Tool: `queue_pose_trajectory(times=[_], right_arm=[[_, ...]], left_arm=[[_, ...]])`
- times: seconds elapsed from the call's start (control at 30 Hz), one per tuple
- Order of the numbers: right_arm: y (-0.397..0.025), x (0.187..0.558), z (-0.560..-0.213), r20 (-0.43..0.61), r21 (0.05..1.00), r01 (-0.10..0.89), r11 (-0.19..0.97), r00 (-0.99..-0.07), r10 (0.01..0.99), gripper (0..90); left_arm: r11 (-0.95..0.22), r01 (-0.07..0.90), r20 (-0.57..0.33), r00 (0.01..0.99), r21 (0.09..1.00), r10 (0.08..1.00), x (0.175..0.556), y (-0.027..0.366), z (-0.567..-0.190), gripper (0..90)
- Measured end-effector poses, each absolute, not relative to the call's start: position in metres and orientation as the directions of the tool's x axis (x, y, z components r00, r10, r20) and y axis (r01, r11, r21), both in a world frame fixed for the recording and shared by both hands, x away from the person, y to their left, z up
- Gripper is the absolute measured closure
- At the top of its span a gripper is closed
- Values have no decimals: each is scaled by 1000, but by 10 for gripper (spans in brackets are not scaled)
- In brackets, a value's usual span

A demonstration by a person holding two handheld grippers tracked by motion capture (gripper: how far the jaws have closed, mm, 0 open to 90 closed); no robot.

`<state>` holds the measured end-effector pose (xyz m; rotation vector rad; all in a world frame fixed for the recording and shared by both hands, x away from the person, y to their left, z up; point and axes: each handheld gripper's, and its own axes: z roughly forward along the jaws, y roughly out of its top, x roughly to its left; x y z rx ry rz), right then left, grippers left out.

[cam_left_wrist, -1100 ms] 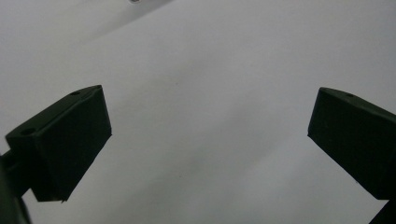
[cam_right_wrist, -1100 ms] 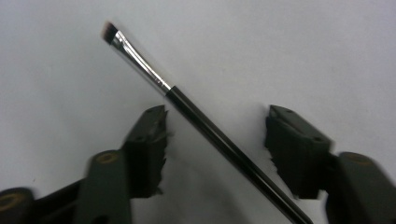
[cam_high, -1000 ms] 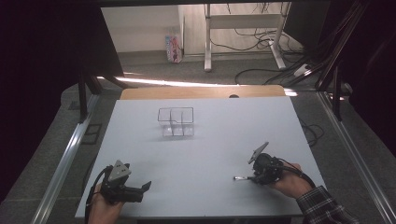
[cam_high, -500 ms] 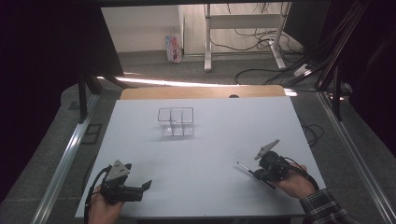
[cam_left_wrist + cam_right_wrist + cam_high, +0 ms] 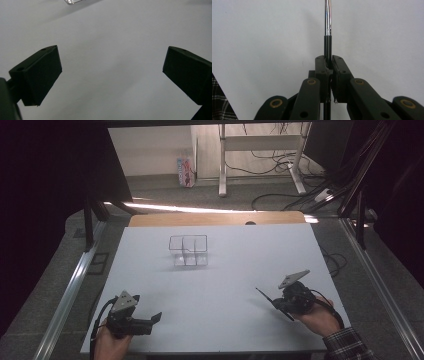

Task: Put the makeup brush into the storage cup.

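Observation:
A clear plastic organiser [image 5: 188, 251] with several compartments stands on the white table [image 5: 225, 275], at mid-left towards the far side. My right gripper [image 5: 278, 305] is near the front right edge, shut on a thin black stick [image 5: 262, 295] that points left and away. In the right gripper view the stick [image 5: 327, 20] has a black shaft and a silver section, and it runs straight out between the jaws of my right gripper [image 5: 328, 61]. At the front left my left gripper [image 5: 154, 320] is open, pointing right. Nothing lies between the jaws of my left gripper [image 5: 111, 67]; a corner of the organiser [image 5: 72, 1] shows beyond.
A wooden strip [image 5: 215, 218] borders the table's far edge. Metal rails [image 5: 75, 285] run along both sides. Beyond the table are a floor with cables [image 5: 280, 200], a white stand's legs [image 5: 222, 165] and a small carton [image 5: 186, 171].
My right gripper has shifted a little to the right with the stick in it, and the stick now points more away. The left gripper has stayed put.

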<state>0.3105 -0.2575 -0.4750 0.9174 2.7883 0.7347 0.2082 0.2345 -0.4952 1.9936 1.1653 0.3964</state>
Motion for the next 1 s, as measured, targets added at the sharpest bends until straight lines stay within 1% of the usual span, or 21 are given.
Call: queue_pose_trajectory(times=[0.03, 0.3, 0.53, 0.63, 0.77, 1.0], right_arm=[[-258, 308, -473, 35, 504, 522, 688, -808, 588, 837], [-258, 301, -465, 12, 564, 494, 661, -806, 592, 837], [-259, 297, -459, 29, 605, 492, 626, -799, 600, 837], [-259, 296, -458, 26, 619, 482, 620, -801, 598, 837], [-259, 294, -456, 21, 638, 471, 609, -801, 598, 837], [-260, 292, -452, 44, 667, 477, 572, -792, 609, 837]], left_arm=[[-274, 599, -115, 529, 752, 841, 208, 235, -495, 25], [-302, 588, -110, 561, 750, 821, 208, 233, -496, 25], [-283, 583, -134, 568, 762, 812, 208, 234, -496, 16], [-283, 581, -131, 567, 763, 813, 208, 233, -496, 16], [-270, 582, -147, 570, 767, 808, 209, 232, -495, 13], [-256, 575, -166, 580, 777, 797, 209, 230, -494, 8]])
